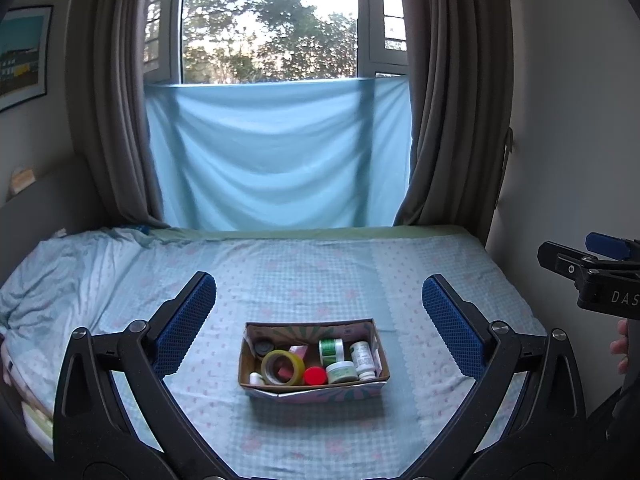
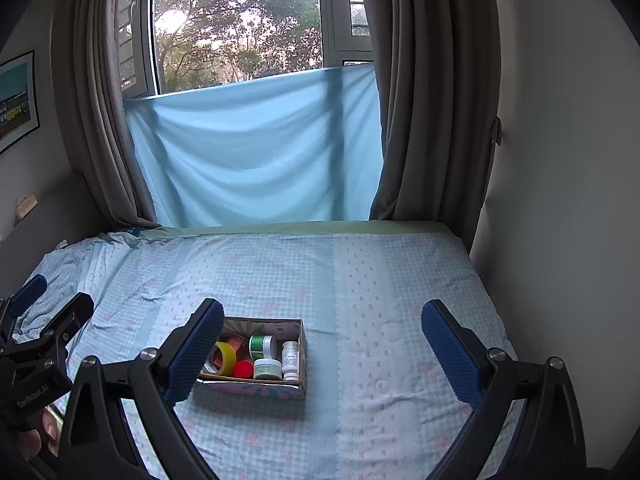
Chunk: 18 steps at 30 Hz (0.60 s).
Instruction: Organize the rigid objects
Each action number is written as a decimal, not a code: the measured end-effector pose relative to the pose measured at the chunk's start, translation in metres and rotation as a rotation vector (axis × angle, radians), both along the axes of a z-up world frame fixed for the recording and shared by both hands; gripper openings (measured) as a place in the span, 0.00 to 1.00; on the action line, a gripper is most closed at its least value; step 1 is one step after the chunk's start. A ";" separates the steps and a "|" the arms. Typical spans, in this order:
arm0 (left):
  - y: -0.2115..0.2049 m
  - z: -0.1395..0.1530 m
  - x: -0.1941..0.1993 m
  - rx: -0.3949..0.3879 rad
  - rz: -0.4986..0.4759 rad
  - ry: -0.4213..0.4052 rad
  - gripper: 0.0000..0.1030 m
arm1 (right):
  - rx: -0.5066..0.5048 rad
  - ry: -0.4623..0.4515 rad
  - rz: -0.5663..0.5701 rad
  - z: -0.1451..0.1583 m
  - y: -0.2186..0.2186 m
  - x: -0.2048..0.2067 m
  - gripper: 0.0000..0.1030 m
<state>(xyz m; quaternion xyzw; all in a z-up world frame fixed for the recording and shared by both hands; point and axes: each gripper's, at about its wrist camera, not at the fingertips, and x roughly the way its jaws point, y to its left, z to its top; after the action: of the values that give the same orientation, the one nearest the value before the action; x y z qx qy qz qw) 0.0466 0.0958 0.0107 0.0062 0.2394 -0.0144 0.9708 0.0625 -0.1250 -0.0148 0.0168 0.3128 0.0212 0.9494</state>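
The left gripper (image 1: 320, 312) hovers above the bed, jaws spread wide and empty. Below it the shallow patterned cardboard box (image 1: 314, 390) sits mid-mattress on the blue checked sheet (image 1: 280, 272), packed tight. Inside, left to right: a yellow tape roll (image 1: 282, 367), a red cap (image 1: 314, 376), green-labelled jars (image 1: 331, 351) and a white pill bottle (image 1: 363, 359). All look light, stiff and probably slick; the tape's rim offers the easiest hold. The right gripper (image 2: 322, 344) is likewise agape. Crowding neighbours hinder access.

A bed (image 1: 320, 272) in a blue checked sheet carries one open cardboard box (image 1: 314, 389) near its front edge
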 end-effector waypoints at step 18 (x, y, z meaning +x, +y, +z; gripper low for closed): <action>0.004 0.003 0.003 0.003 0.028 -0.029 1.00 | -0.005 -0.008 -0.001 0.002 0.000 0.004 0.96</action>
<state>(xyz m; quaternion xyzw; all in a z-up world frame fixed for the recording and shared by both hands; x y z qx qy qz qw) 0.0496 0.0995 0.0132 0.0045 0.2257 -0.0003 0.9742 0.0663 -0.1248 -0.0127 0.0144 0.3090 0.0202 0.9507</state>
